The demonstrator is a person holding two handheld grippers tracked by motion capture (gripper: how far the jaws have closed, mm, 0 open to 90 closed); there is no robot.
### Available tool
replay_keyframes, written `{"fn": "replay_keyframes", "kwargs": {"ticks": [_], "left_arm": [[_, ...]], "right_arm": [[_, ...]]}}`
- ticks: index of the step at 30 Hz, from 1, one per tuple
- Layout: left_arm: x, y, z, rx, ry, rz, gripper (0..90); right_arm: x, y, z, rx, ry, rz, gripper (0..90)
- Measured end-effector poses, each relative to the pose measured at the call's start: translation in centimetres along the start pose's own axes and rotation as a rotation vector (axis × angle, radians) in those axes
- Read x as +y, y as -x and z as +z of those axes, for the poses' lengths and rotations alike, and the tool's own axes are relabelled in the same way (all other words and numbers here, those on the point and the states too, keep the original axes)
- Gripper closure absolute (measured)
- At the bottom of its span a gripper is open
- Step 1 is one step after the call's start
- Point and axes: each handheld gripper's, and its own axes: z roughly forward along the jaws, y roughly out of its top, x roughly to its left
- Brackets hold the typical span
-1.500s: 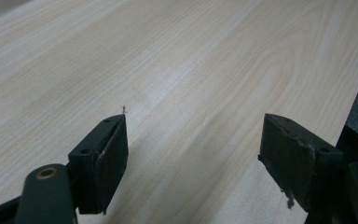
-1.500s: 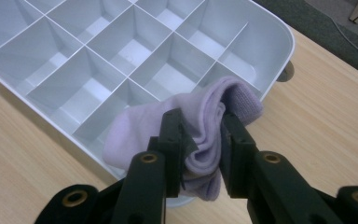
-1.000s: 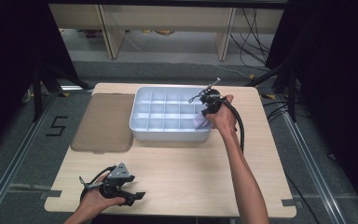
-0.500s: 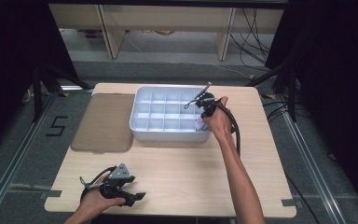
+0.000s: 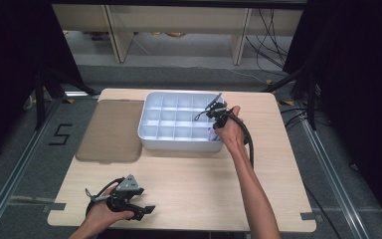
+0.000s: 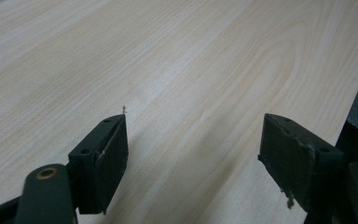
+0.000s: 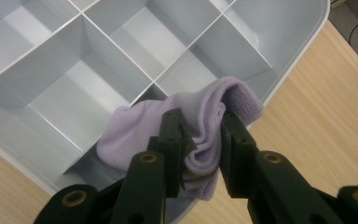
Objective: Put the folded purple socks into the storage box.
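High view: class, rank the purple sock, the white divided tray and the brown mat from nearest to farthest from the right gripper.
1. purple sock, clamped in the right gripper.
2. white divided tray, directly beneath it.
3. brown mat, beyond the tray's left side.

Right claw (image 7: 199, 140) covers the mid part of the lilac sock (image 7: 135, 126); sock's lower end runs behind claw arms, out of sight. Divided tray (image 7: 303, 51) cut off at 12 and 9 o'clock in right gripper view. From high view, sock (image 5: 212, 133) mostly hidden behind hand (image 5: 231, 130), too small to make out. Left claw (image 6: 193, 154): bases cropped at 6 o'clock.
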Motion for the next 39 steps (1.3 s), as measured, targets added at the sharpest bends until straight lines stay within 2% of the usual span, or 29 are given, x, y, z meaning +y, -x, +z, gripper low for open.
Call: {"fn": "replay_keyframes", "kwargs": {"ticks": [1,2,5,6,7,10,12,13,14,16,17,21,28,30,31,32,33,34,37,38,39], "left_arm": [[0.0,0.0,0.1,0.002,0.007,-0.013,23.3],[0.0,-0.1,0.0,0.006,-0.006,0.012,23.3],[0.0,0.0,0.0,-0.012,-0.004,-0.01,23.3],[0.0,0.0,0.0,-0.001,-0.006,0.006,23.3],[0.0,0.0,0.0,-0.003,-0.005,0.004,23.3],[0.0,0.0,0.0,-0.004,-0.001,0.009,23.3],[0.0,0.0,0.0,-0.008,0.001,0.013,23.3],[0.0,-0.1,0.0,-0.004,-0.002,0.019,23.3],[0.1,-0.1,0.0,-0.001,0.0,0.018,23.3],[0.0,0.0,0.0,-0.011,-0.004,0.016,23.3],[0.0,0.0,0.0,-0.01,-0.006,0.017,23.3],[0.0,0.0,0.0,-0.012,-0.003,0.021,23.3],[0.0,0.0,0.1,-0.01,-0.007,0.016,23.3],[0.0,0.1,0.0,-0.021,-0.014,0.004,23.3],[-0.1,0.3,0.2,-0.019,0.003,-0.017,23.3],[-0.1,0.3,0.2,-0.02,0.003,-0.016,23.3],[-0.1,0.1,0.1,-0.011,-0.014,0.003,23.3],[-0.1,0.2,0.1,-0.021,-0.011,-0.001,23.3],[-0.1,0.1,0.1,-0.011,-0.014,0.004,23.3],[0.0,0.1,0.1,-0.012,-0.01,0.003,23.3],[-0.1,0.1,0.1,-0.012,-0.008,-0.002,23.3]], "right_arm": [[-0.1,0.0,0.2,0.01,0.004,0.0,73.2],[-0.2,0.0,0.2,0.015,0.001,0.0,73.1],[-0.4,-0.3,0.8,0.031,0.007,0.0,71.3],[-0.5,-0.4,0.8,0.03,0.009,0.008,69.8],[-0.5,-0.4,0.9,0.038,0.029,0.021,67.9],[-0.6,-0.3,0.8,0.06,0.043,0.043,62.6],[-0.6,0.0,0.3,0.095,0.062,0.066,61.7],[-0.6,0.1,0.0,0.111,0.075,0.083,62.8],[-0.6,0.2,-0.3,0.105,0.108,0.091,66.3],[-0.5,0.4,-0.8,0.132,0.121,0.088,79.5],[-0.6,0.5,-0.7,0.15,0.113,0.098,84.6],[-0.6,0.5,0.0,0.148,0.074,0.098,86.2],[-0.7,-0.1,1.7,0.185,0.009,0.096,87.5],[-0.9,-0.2,2.4,0.205,-0.011,0.097,87.6],[-1.0,-0.4,2.7,0.209,-0.015,0.102,87.7],[-1.0,-0.4,3.0,0.209,-0.016,0.092,87.8],[-1.0,-0.5,3.2,0.208,-0.032,0.096,87.8],[-1.0,-0.3,3.3,0.216,-0.025,0.066,87.8],[-1.1,-0.1,3.0,0.227,-0.013,0.076,87.0],[-1.1,-0.2,2.8,0.234,-0.006,0.102,85.7],[-1.1,-0.2,2.5,0.235,0.006,0.108,83.3]]}}
